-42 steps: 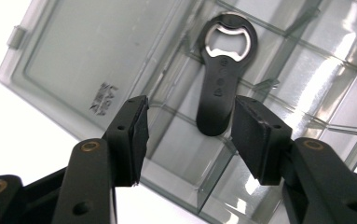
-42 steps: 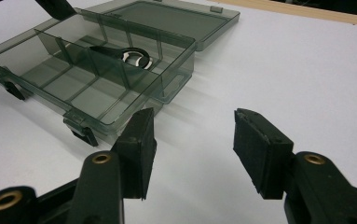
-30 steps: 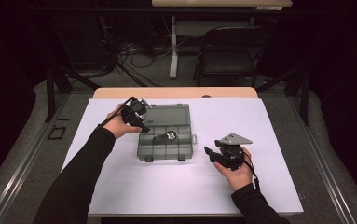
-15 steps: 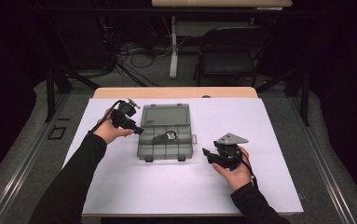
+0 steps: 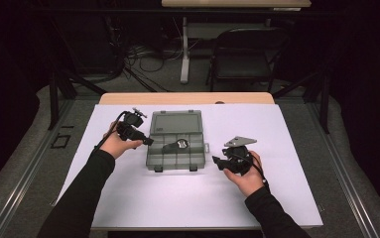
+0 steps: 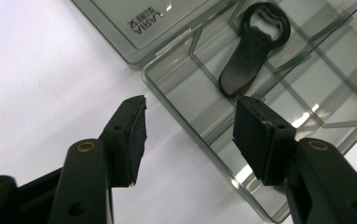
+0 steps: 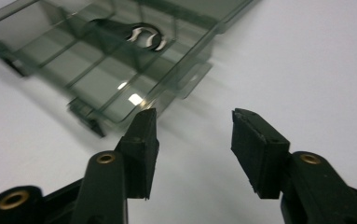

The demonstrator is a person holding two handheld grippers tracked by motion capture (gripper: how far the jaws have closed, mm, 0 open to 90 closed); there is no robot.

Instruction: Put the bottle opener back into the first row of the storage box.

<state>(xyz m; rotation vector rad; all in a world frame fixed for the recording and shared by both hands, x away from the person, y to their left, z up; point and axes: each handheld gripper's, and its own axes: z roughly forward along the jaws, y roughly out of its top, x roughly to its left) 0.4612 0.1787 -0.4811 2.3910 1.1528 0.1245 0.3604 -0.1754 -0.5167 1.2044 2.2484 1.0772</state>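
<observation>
We hold both grippers spread, left gripper (image 5: 148, 141) at the open box's (image 5: 177, 157) left wall, right gripper (image 5: 216, 163) beside it, ready for the opener (image 5: 173, 146) inside.

Upside-down raised lettering "LARIAT"-like, not clearly legible, on box lid (image 6: 139, 23)

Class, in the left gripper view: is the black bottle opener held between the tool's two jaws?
No: the black bottle opener lies inside the clear plastic compartment box, beyond the open left tool.

Open box (image 5: 176, 144) (dividers inside) between tongs
</observation>
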